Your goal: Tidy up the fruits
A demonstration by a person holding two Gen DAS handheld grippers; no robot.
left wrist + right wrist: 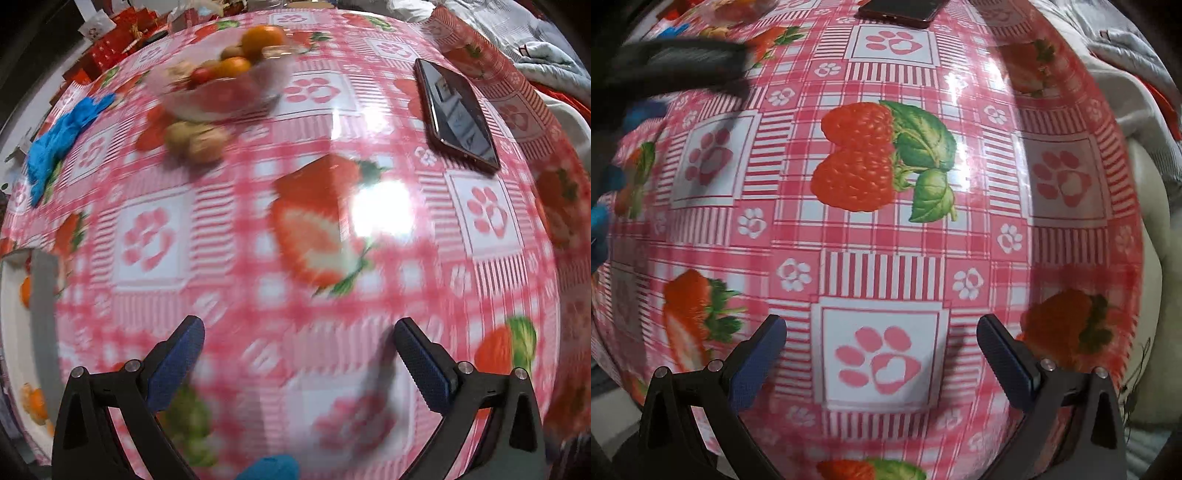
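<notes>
Left gripper (pixel 297 345) jaws apart, empty. Bowl (pixel 218 88) holds fruit; two kiwis (pixel 195 140) just beside bowl; phone (pixel 456 110) well apart.

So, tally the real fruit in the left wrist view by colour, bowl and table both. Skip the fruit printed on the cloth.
Orange: 2, both in the clear bowl, one at and one at
Red: 1, in the bowl
Brownish: 2 on the tablecloth just in front of the bowl
Total: 5 that show clearly; blur hides any others in the bowl.
</notes>
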